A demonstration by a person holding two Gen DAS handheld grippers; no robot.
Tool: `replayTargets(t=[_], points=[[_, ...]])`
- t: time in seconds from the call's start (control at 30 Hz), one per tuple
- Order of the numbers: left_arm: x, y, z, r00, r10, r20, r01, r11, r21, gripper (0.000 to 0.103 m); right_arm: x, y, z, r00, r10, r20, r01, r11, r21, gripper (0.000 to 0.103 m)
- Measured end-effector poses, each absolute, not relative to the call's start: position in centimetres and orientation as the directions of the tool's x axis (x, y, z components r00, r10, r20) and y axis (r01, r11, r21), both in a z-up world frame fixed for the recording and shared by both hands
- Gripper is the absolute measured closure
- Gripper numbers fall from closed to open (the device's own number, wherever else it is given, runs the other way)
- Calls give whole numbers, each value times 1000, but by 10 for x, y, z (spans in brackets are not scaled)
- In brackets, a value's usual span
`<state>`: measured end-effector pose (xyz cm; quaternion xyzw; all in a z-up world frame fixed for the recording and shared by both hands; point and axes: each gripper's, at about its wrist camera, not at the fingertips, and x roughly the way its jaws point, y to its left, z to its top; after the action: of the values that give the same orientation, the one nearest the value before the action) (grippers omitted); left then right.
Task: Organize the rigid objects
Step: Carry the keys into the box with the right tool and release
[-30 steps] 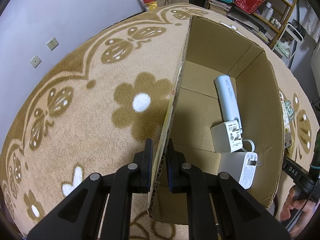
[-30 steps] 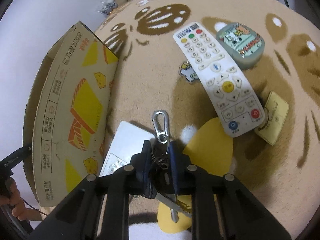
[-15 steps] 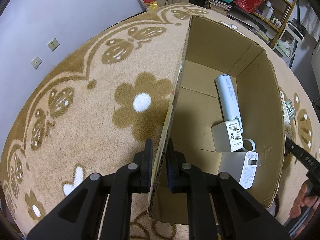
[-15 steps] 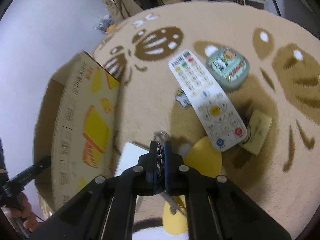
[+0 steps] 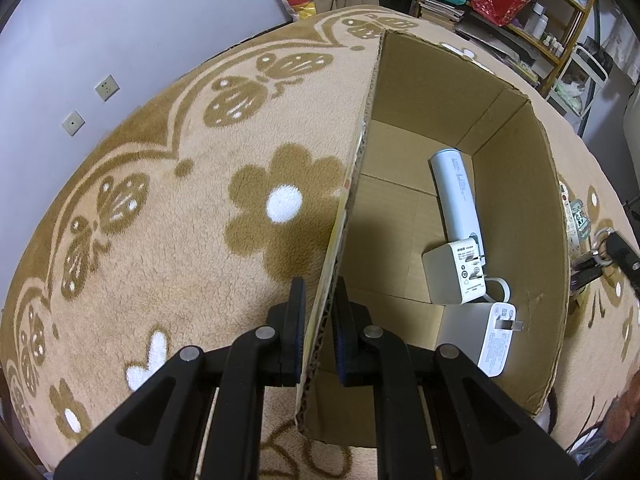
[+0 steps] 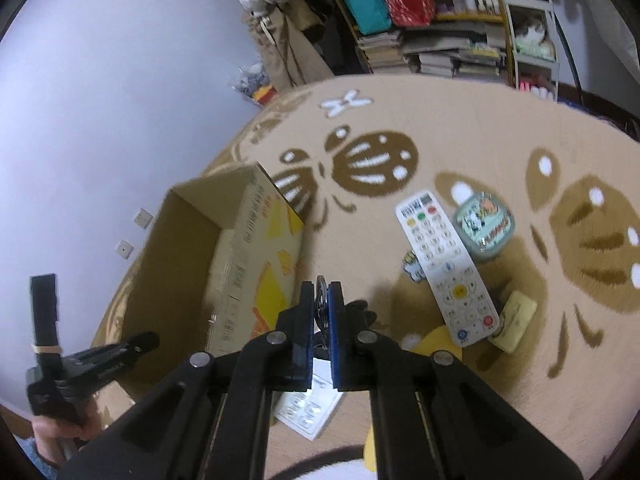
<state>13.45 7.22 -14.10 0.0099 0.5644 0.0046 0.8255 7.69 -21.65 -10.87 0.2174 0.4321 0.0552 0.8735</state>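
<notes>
My left gripper is shut on the near wall of an open cardboard box standing on the carpet. Inside lie a white cylinder and two white chargers. My right gripper is shut on a bunch of keys with a carabiner, lifted above the carpet to the right of the box. The keys also show at the right edge of the left wrist view.
On the carpet to the right lie a white remote, a round green tin, a small yellow card, a sticker, a white booklet and a yellow disc. Shelves with books stand at the back.
My right gripper has risen off the carpet with the keys and tilted up and toward the box. The left gripper and the box have not moved.
</notes>
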Motion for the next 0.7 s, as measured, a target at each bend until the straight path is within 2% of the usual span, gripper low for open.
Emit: replayTargets(t=[0.4,0.7], points=[[134,71,-141,363,30,-931,7,999,35,91,67,-180,-47,734,409,-542,-118,863,492,95],[134,72,-141,359,24,-933,5,1000,27,91,71,-133,-53,697,453,-556,-206,869,449,95]])
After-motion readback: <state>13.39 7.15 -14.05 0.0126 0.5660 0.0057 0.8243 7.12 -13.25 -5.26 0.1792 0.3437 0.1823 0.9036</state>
